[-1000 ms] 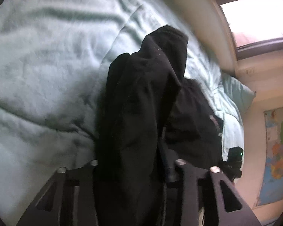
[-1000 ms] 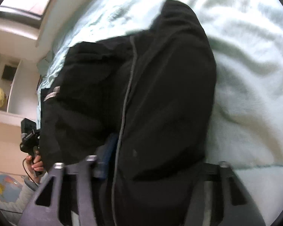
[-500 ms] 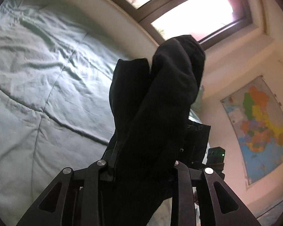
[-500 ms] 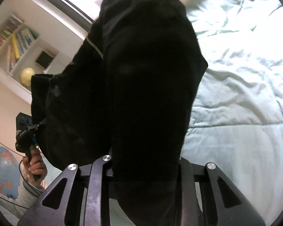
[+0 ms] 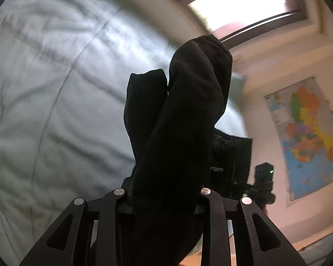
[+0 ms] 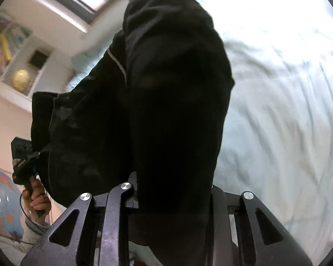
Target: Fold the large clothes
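Lifted off the bed (image 5: 55, 88), black garment (image 5: 177, 133) stays clenched in both jaws; only the right view shows a hand (image 6: 36, 197).

A home bedroom, pale green duvet (image 5: 55, 110) at left, window (image 5: 244, 4) above, wall map (image 5: 306, 133) at right, bookshelf (image 6: 13, 51) and globe (image 6: 2, 201) at left

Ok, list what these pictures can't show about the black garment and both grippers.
- Left wrist view: the black garment covers the left gripper fingertips; its lower end runs off the bottom edge.
- Right wrist view: the garment hides the right gripper fingertips and fills the middle; its type is unclear.
- Both views: motion blur smears the pale green duvet.
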Motion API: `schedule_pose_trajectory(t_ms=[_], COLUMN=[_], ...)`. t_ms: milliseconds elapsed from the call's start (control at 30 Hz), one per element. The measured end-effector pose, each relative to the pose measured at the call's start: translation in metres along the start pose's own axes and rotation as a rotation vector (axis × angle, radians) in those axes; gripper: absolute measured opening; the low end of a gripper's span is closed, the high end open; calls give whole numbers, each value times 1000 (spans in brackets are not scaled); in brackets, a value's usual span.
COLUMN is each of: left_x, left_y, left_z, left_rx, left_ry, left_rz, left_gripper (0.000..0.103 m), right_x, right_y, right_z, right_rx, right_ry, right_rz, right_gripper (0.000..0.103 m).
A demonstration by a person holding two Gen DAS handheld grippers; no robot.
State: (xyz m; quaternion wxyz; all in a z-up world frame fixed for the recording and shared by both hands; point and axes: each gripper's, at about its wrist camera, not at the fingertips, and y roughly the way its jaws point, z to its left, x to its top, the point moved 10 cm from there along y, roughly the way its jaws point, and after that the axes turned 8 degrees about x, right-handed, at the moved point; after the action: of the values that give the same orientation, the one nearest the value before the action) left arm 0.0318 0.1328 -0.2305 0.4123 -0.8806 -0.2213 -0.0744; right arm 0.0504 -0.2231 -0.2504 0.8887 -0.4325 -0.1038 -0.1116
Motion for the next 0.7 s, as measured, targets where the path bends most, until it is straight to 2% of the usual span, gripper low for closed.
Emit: schedule_pose_trajectory(t_ms=[100, 167, 200, 233, 267, 300, 367, 400, 467, 500, 567, 667, 700], left_x=[-20, -23, -23, -23, -23, -23, -22, -21, -14, -7, 8, 22, 23], left_y=[39, 56, 61, 66, 68, 69, 69, 67, 53, 37, 11, -11, -14], left_z=[54, 103, 123, 149, 168, 180, 189, 188, 181, 172, 151, 108, 82], left_rx=[121, 184, 173, 128, 77, 18, -36, -17, 90, 171, 260, 351, 369], left_ry=[-55, -137, -206, -325, -430, -509, -566, -551, -463, -385, -245, -42, 42], left_rz=[74, 87, 95, 96, 93, 91, 105, 107, 87, 58, -1, -41, -42], left_gripper=[33, 41, 48, 54, 57, 57, 57, 57, 57, 55, 55, 55, 56], right_x=[-16, -18, -19, -18, -17, -18, -24, -28, -32, -32, -26, -17, -17], right_y=[24, 31, 33, 35, 36, 35, 35, 32, 18, 9, -14, -33, -39], right_z=[-43, -74, -88, -98, -108, -123, -141, -144, -150, -148, -130, -81, -72], right_rx=[-101, -139, -124, -101, -66, -27, 42, 76, 26, -11, -100, -161, -168], right_ry=[52, 95, 140, 180, 234, 302, 418, 465, 460, 431, 333, 165, 116], right_rz=[48, 39, 34, 25, 6, -17, -33, -45, -69, -77, -98, -128, -126], right_gripper=[35, 38, 44, 47, 51, 60, 69, 69, 69, 69, 69, 69, 69])
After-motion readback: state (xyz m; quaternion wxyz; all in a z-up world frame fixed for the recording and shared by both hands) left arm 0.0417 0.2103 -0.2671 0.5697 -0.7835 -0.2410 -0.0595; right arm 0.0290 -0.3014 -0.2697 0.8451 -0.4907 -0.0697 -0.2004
